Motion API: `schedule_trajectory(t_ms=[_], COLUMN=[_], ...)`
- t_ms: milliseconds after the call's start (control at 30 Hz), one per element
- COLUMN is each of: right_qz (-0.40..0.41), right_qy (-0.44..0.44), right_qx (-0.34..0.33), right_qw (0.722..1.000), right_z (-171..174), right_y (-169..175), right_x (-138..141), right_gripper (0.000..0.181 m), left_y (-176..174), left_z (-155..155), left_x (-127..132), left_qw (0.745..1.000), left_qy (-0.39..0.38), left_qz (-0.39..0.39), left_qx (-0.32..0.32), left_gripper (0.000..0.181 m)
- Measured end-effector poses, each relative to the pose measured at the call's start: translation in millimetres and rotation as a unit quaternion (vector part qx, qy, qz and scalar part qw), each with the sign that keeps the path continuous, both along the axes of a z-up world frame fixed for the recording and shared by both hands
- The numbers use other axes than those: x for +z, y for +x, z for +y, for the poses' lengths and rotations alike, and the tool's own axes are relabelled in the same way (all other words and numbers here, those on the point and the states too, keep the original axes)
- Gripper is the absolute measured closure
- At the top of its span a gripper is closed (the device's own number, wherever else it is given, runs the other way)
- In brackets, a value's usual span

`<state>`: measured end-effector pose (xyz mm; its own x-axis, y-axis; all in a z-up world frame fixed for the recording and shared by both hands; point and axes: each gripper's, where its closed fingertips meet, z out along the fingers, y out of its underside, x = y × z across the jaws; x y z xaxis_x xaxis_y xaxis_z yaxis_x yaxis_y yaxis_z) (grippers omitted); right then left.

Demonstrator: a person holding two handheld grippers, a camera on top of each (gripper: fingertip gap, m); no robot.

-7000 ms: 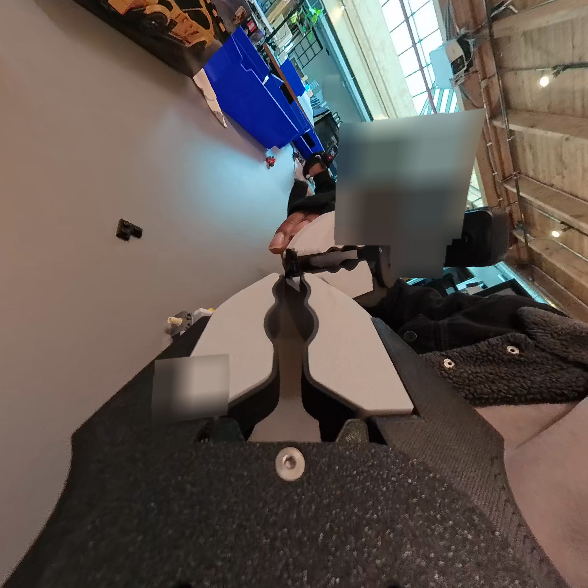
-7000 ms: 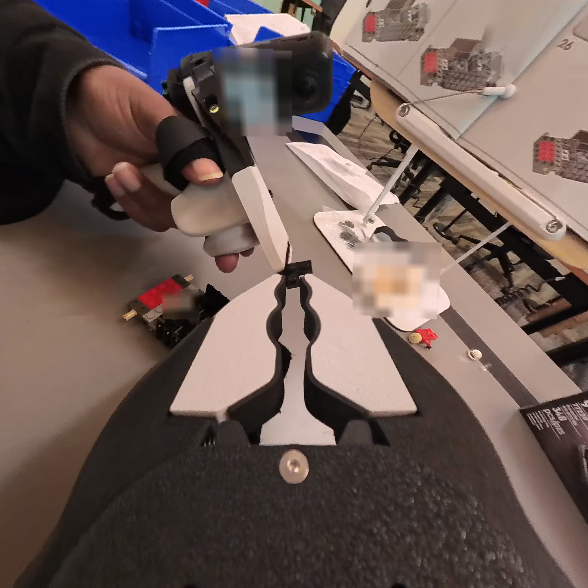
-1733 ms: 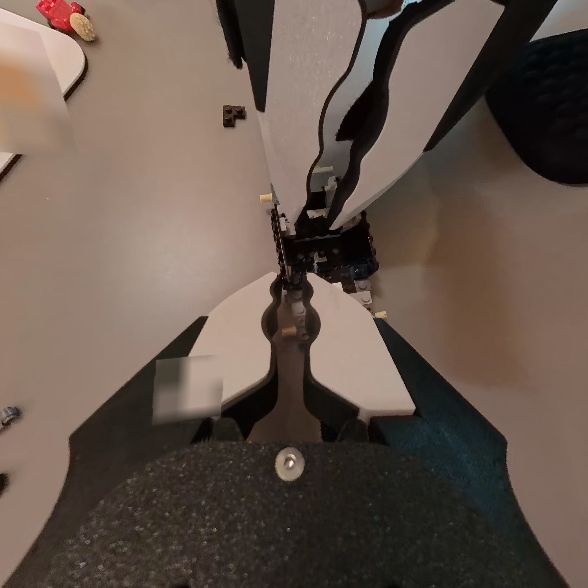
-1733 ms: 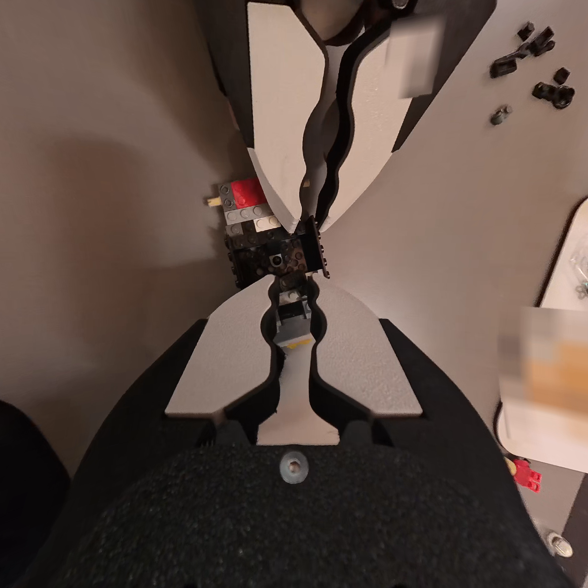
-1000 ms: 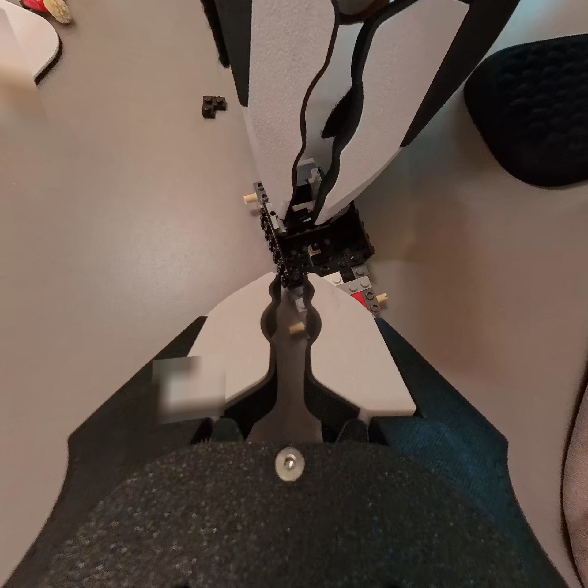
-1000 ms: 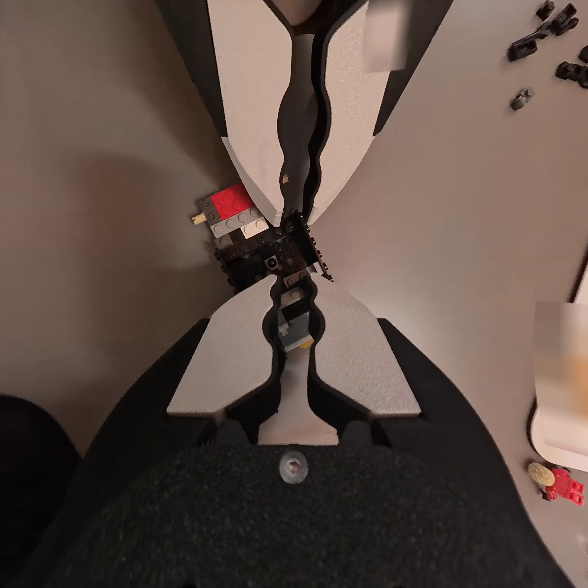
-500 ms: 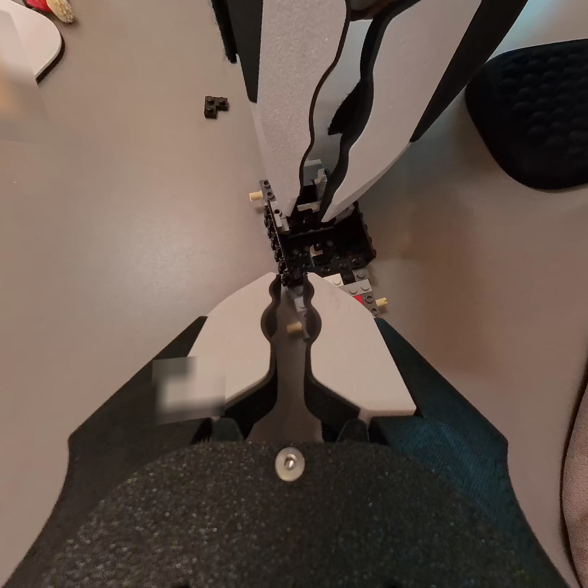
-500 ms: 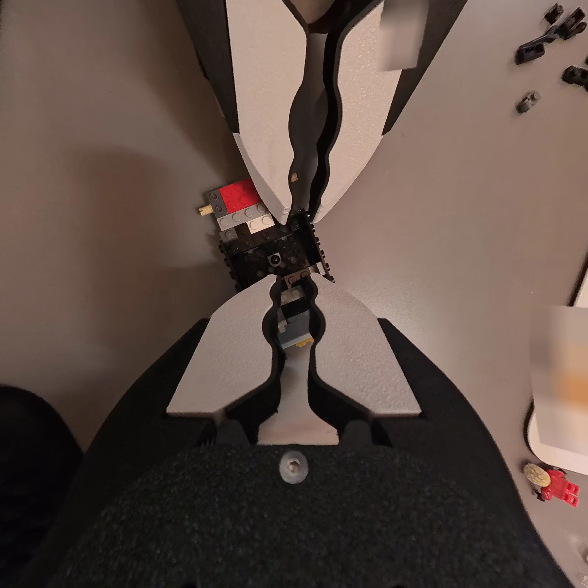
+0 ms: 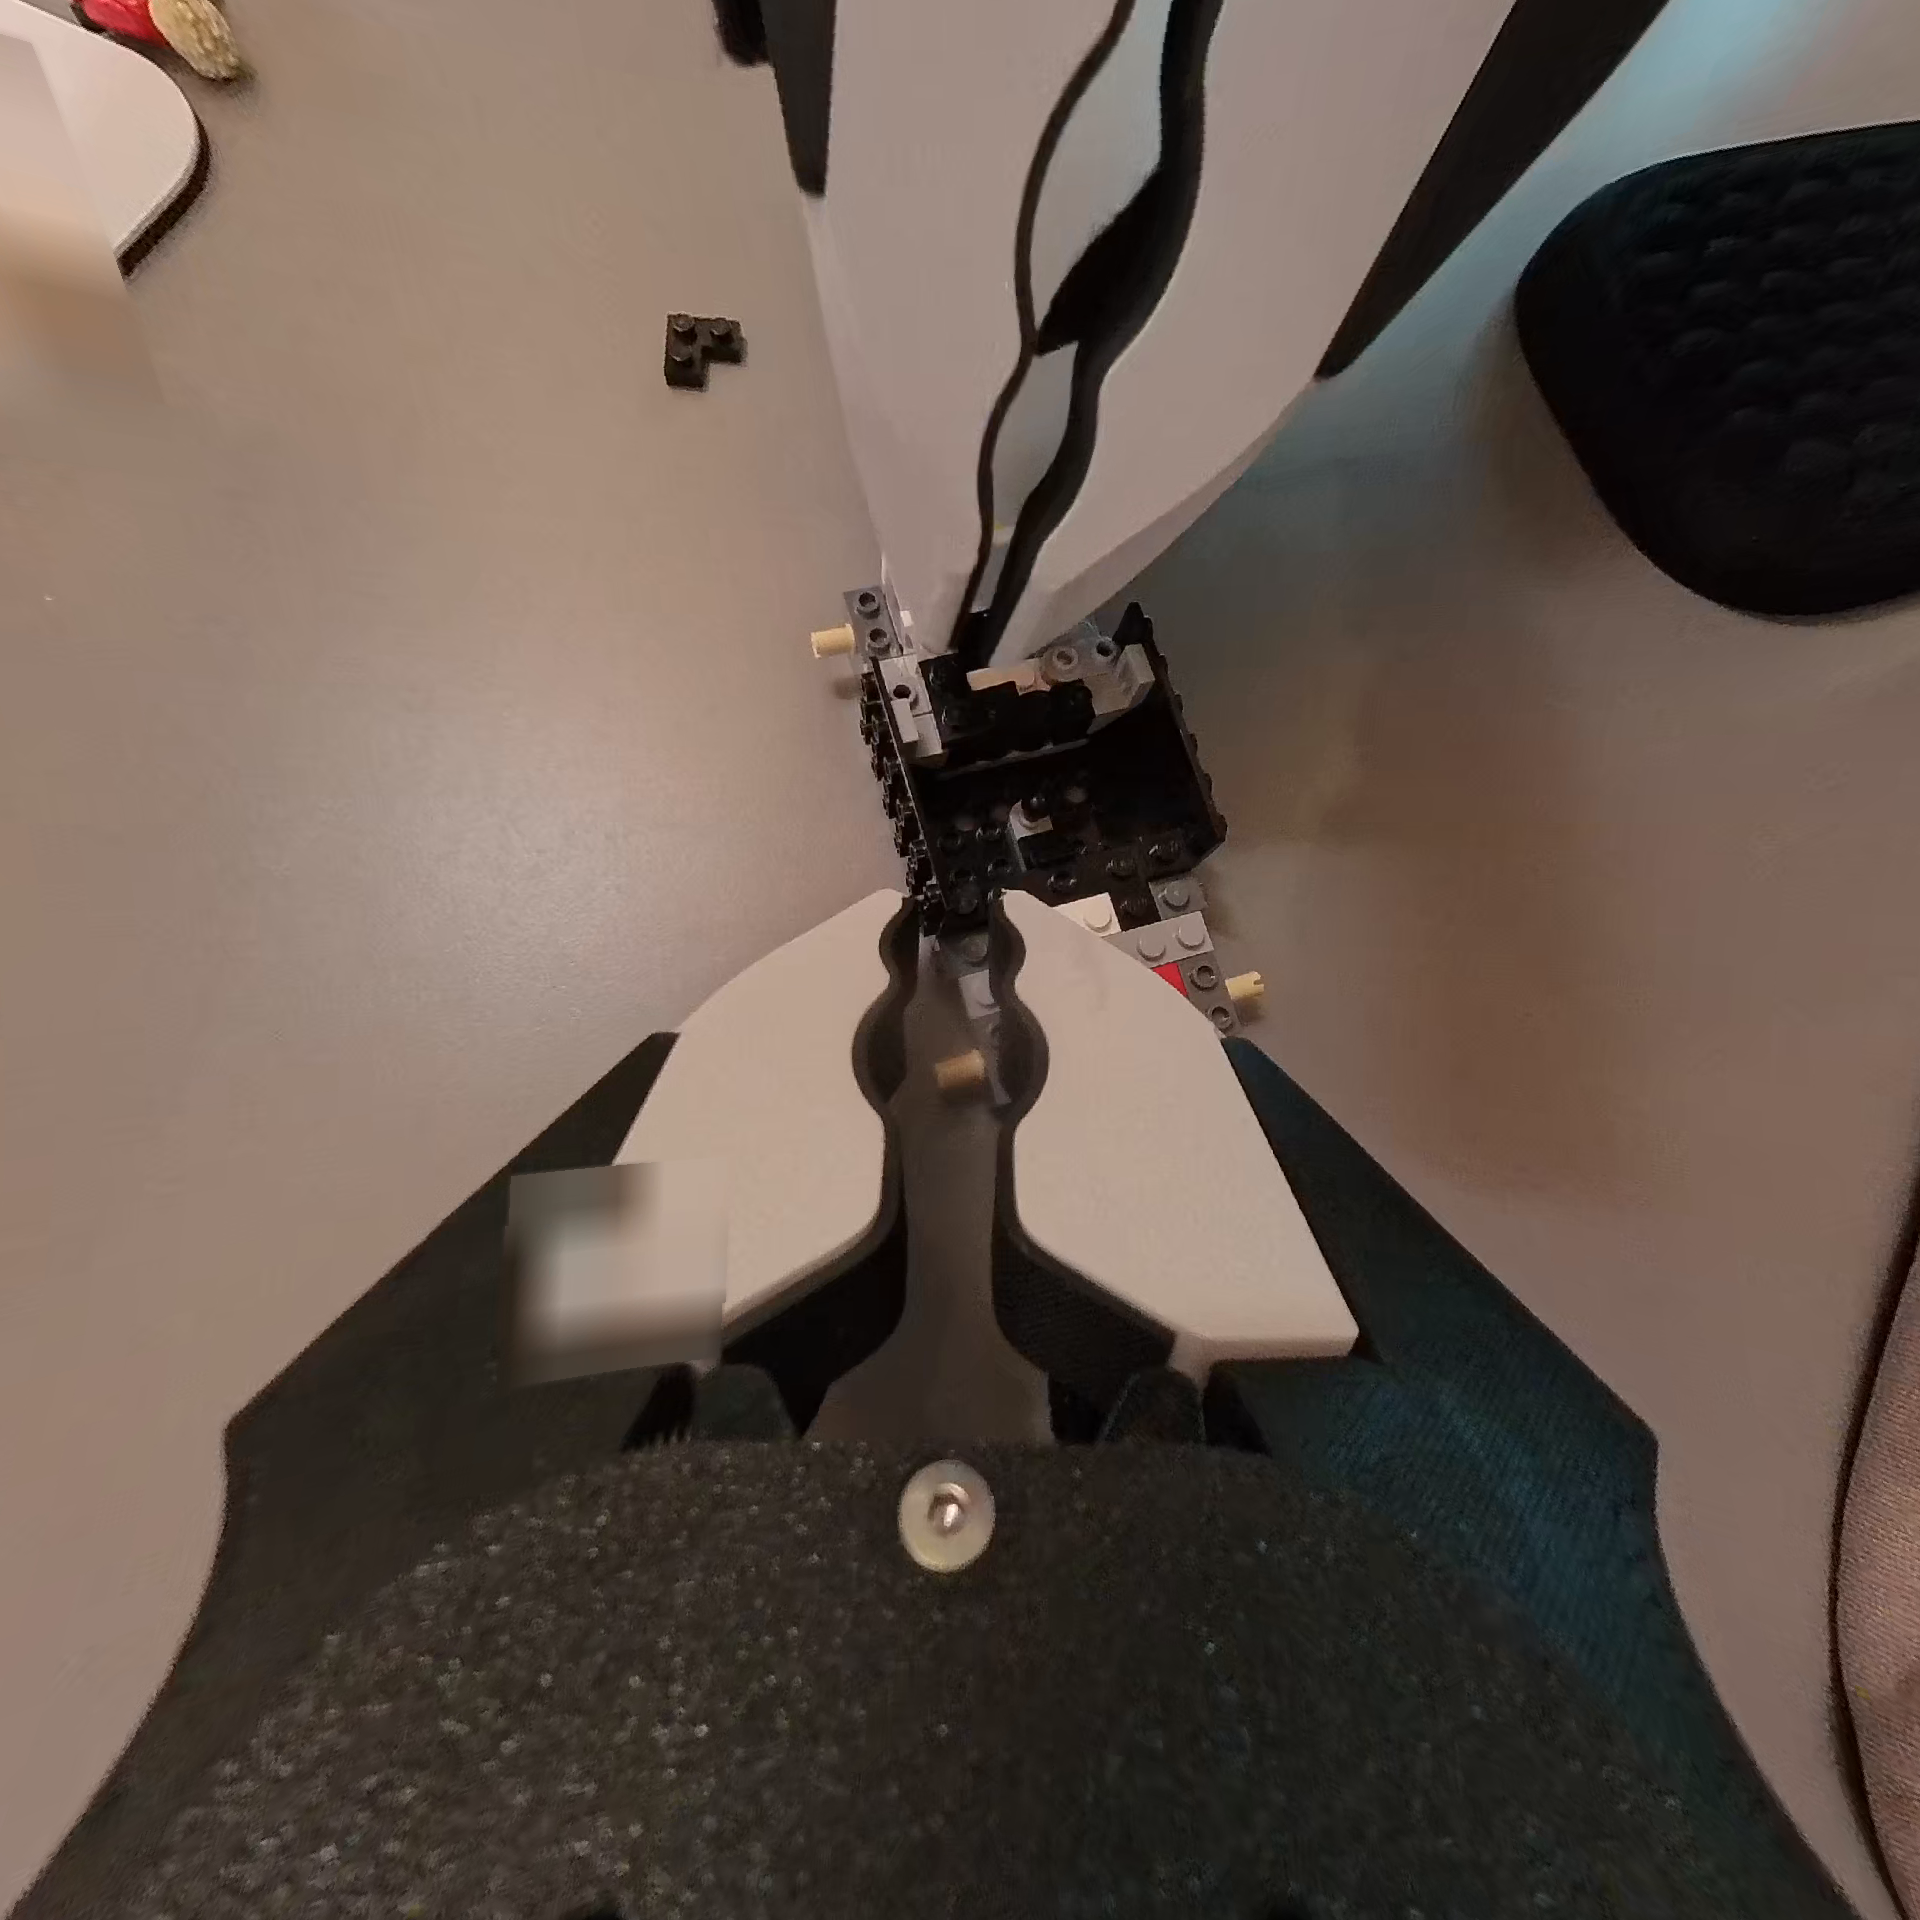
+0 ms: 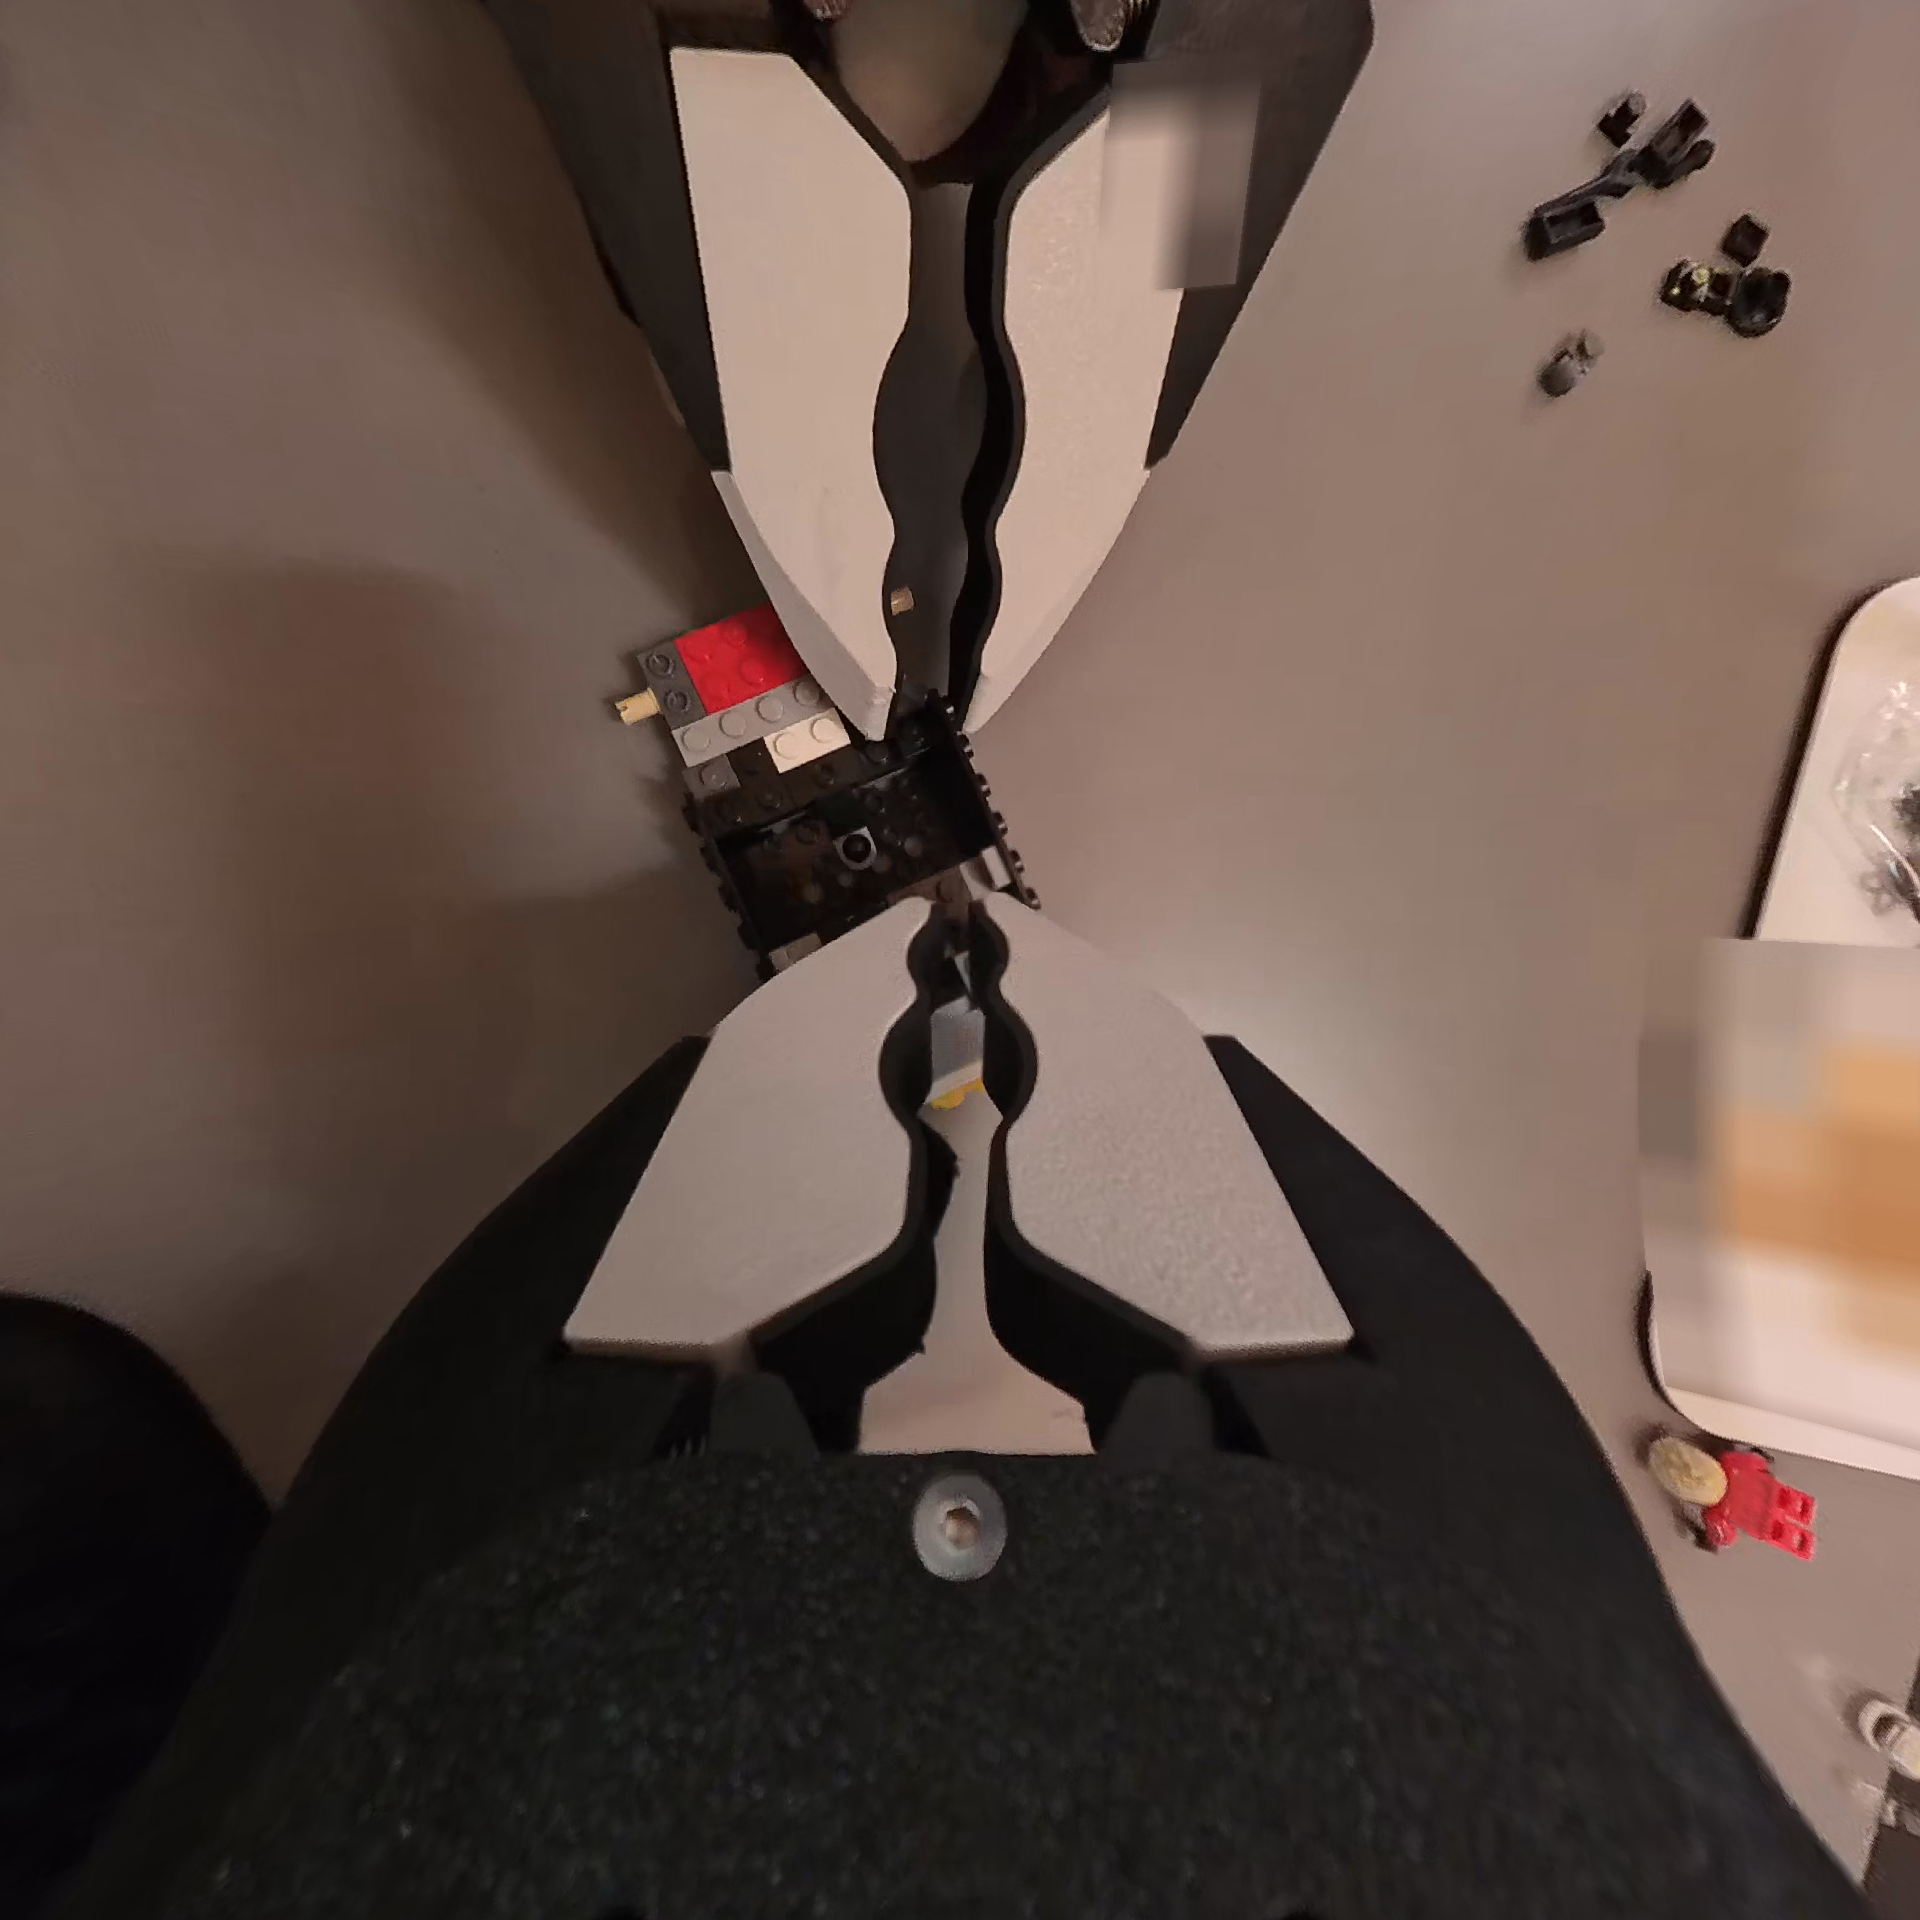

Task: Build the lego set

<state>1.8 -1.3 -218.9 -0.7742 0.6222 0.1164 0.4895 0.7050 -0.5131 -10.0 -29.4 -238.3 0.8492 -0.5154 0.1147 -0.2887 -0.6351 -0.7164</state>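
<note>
A small lego model (image 9: 1049, 790), mostly black with grey, white and red plates and tan pins, rests on the grey table. My left gripper (image 9: 956, 904) is shut on the model's black side wall at its near end. My right gripper (image 9: 987, 634) comes in from the opposite side, shut on the model's far end by a grey studded piece (image 9: 1091, 665). In the right wrist view the model (image 10: 852, 821) lies between my right gripper (image 10: 951, 914) and the left gripper (image 10: 925, 707). A grey and yellow part (image 10: 956, 1049) shows between the right fingers.
A black L-shaped piece (image 9: 701, 348) lies apart on the table. A white tray (image 10: 1818, 727) holds a clear bag of parts. A red piece with a tan disc (image 10: 1756, 1517) sits by the tray. Several small black pieces (image 10: 1662, 208) lie far right. A black padded object (image 9: 1745, 364) borders the table. Tip to tip, the grippers are about 4 cm apart.
Seven seconds ago both grippers were raised with a small black piece between them. Over the last second they stay clamped on the model, and the right gripper has shifted slightly.
</note>
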Motion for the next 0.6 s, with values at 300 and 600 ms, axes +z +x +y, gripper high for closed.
schedule_trajectory(t_ms=[300, 600], right_qz=[-0.049, -0.103], right_qy=[0.003, 0.005], right_qx=[0.008, -0.003], right_qw=[0.999, 0.995], right_z=[-6, -5], right_y=[-1, 0], right_x=[-11, -12], right_gripper=[0.180, 0.178], left_y=[0, 0], left_z=[0, 0], left_x=[0, -1], left_qw=[1.000, 1.000], left_qy=[0.002, 0.002], left_qz=[0.003, -0.001], left_qx=[0.001, 0.000], left_gripper=[0.169, 0.170])
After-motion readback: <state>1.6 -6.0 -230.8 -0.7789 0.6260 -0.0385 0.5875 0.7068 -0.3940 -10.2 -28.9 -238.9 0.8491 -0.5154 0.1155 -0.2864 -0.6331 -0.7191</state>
